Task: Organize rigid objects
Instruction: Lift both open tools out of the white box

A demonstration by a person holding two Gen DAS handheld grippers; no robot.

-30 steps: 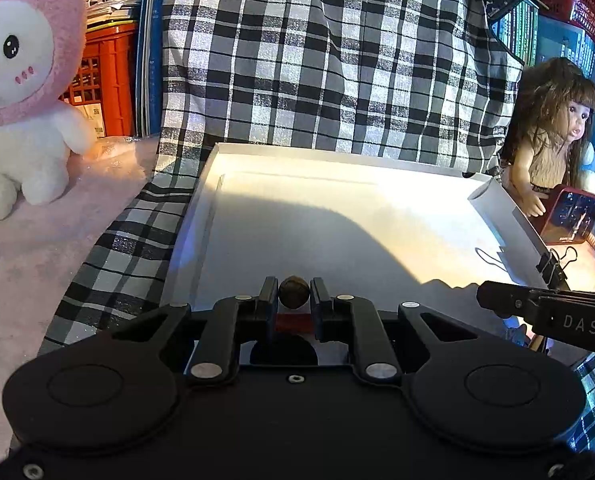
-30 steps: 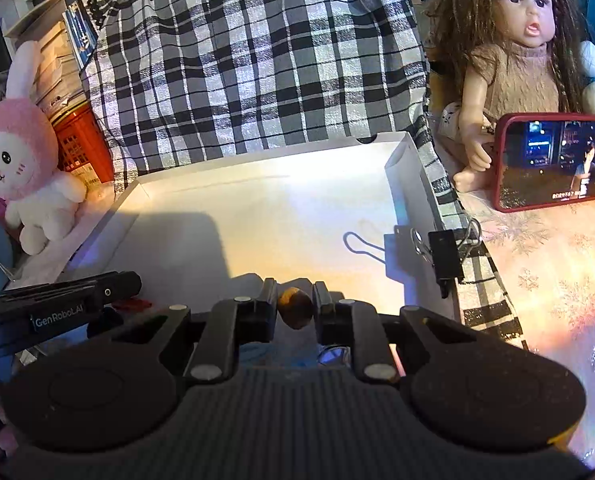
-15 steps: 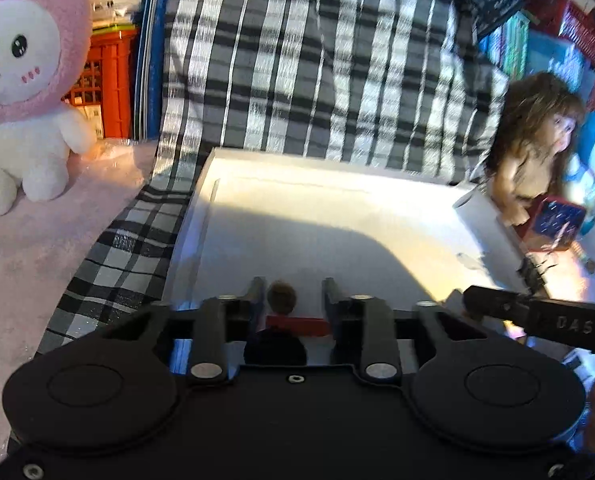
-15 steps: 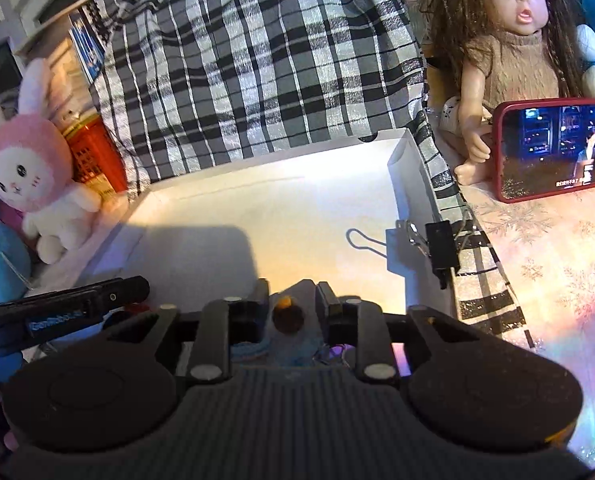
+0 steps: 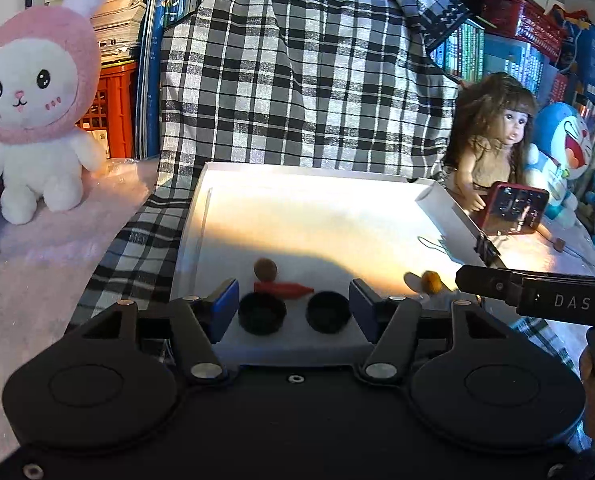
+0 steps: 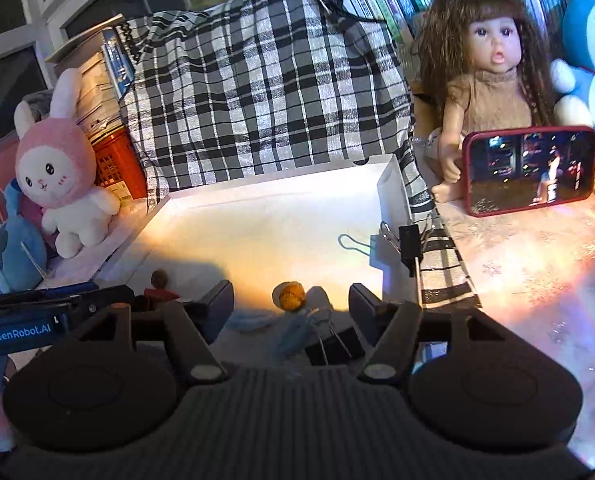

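**Both my grippers open over the white tray, nuts lying loose**

My left gripper (image 5: 293,300) is spread wide, nothing between its blue-padded fingers (image 5: 225,304). Just ahead of it, on the floor of the shallow white cardboard tray (image 5: 297,216), lies a round brown nut (image 5: 265,268), touching or just behind a flat red carrot-shaped piece (image 5: 283,289). Two black round caps (image 5: 262,312) sit side by side right in front of the fingers, the left one just below the red piece.

My right gripper (image 6: 291,306) is also wide apart, gripping nothing. A round orange-brown nut (image 6: 288,295) rests on the tray floor between and slightly ahead of its fingers, free of both. Near it: a light blue tassel (image 6: 293,332) and a black binder clip (image 6: 333,346) close to the gripper body. Another black binder clip (image 6: 409,240) is clamped on the tray's right wall.

Around the tray: black-and-white plaid cloth (image 5: 297,80) behind and beneath, pink-and-white plush bunny (image 5: 37,112) to the left, brown-haired doll (image 6: 493,80) to the right with a red-cased phone (image 6: 529,170) propped against it.
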